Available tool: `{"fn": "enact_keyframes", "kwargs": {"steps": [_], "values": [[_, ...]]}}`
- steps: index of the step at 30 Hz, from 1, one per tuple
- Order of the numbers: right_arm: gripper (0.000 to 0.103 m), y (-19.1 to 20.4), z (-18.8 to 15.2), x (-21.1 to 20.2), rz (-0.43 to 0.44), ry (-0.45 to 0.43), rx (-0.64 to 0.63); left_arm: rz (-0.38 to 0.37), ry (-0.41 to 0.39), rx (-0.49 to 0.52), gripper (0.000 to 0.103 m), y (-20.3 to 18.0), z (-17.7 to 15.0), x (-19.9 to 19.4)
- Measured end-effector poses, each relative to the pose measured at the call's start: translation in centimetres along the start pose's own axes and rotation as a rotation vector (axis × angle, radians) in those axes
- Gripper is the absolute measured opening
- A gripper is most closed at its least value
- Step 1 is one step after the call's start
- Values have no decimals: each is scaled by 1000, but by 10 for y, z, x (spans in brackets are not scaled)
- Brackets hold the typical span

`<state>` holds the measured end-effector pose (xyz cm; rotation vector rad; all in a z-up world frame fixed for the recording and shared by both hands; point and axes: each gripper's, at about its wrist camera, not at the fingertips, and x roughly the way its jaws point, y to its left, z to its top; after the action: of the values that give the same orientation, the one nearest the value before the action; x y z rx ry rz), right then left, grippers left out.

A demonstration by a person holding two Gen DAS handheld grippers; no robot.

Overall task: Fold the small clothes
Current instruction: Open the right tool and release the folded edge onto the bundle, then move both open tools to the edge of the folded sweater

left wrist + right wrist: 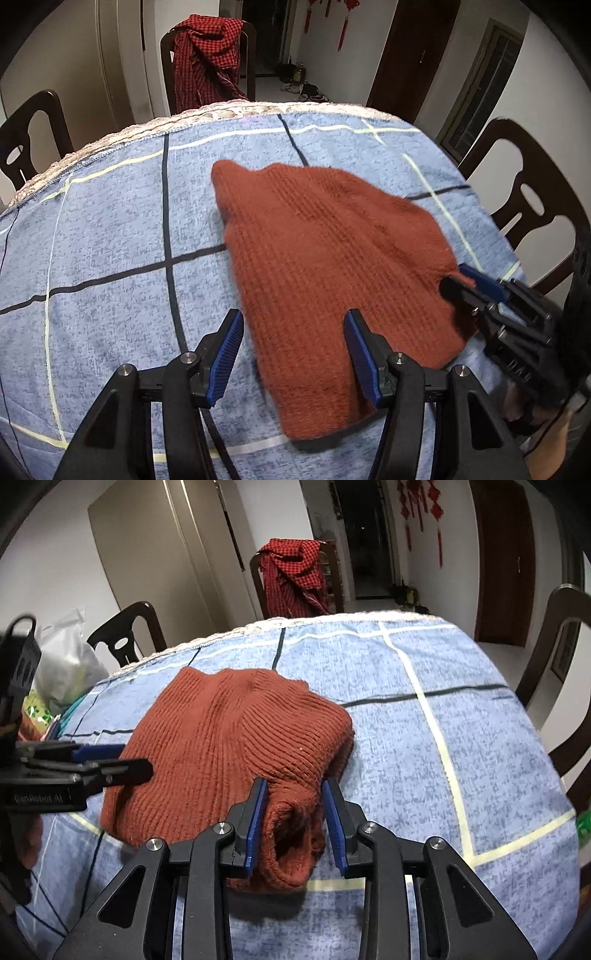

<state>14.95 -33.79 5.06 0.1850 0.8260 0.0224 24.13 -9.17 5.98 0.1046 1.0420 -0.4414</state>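
Observation:
A rust-red knitted garment (325, 236) lies on the blue checked tablecloth (110, 229); it also shows in the right wrist view (221, 731). My left gripper (293, 356) is open, its jaws wide apart on either side of the garment's near edge. My right gripper (293, 821) has its jaws around a bunched sleeve end of the garment (291, 834), both blue pads against the knit. In the left wrist view the right gripper (460, 278) sits at the garment's right edge. In the right wrist view the left gripper (122, 760) is at the garment's left side.
Dark wooden chairs (524, 206) stand around the table. One far chair holds a red checked cloth (207, 62). A plastic bag (66, 664) and a green packet (35, 710) sit at the table's left. The tablecloth (443, 738) is bare to the right of the garment.

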Motion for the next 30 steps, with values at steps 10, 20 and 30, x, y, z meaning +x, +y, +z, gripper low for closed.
{"fn": "enact_keyframes", "kwargs": {"steps": [10, 20, 30], "values": [[39, 16, 4, -25, -15, -60, -63, 98, -102, 68, 61, -13, -24, -8], [49, 22, -14, 0, -1, 45, -87, 106, -122, 87, 65, -4, -38, -7], [53, 23, -15, -7, -1, 29, -83, 128, -153, 118, 70, -5, -49, -8]]}}
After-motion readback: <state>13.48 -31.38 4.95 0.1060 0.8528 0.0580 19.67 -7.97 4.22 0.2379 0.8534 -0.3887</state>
